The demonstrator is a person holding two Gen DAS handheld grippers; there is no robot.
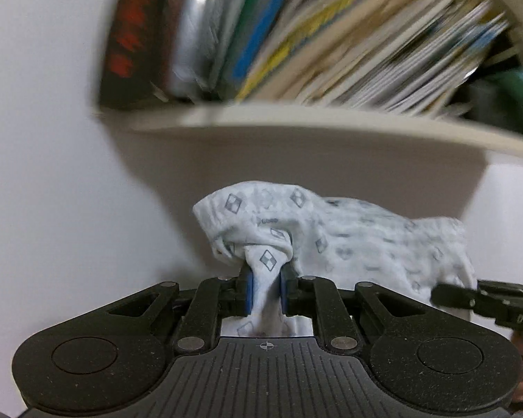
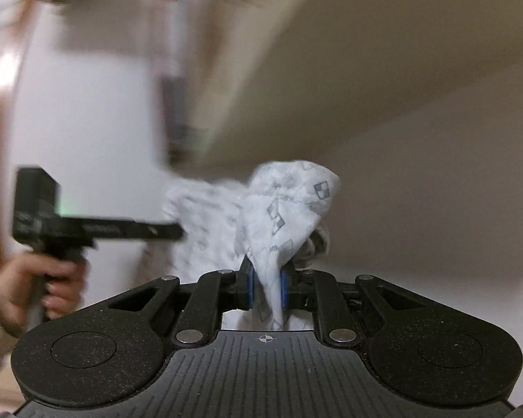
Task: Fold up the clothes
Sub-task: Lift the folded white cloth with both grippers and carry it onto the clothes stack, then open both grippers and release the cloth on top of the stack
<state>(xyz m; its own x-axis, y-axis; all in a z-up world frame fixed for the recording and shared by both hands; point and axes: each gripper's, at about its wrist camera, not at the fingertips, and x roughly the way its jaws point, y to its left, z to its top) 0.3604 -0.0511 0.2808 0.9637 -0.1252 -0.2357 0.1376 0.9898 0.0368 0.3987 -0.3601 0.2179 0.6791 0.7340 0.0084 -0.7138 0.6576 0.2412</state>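
A white garment printed with small grey-blue diamonds hangs in the air, stretched between both grippers. My left gripper is shut on one bunched corner of it, the cloth pinched between the blue pads. In the right wrist view the same garment bulges above my right gripper, which is shut on another corner. The right gripper's black body shows at the right edge of the left wrist view. The left gripper, held by a hand, reaches into the cloth from the left in the right wrist view.
A cream wall shelf packed with leaning books and magazines hangs above and ahead of the left gripper. A plain white wall lies behind. The right wrist view is blurred, showing a white panel and beige wall.
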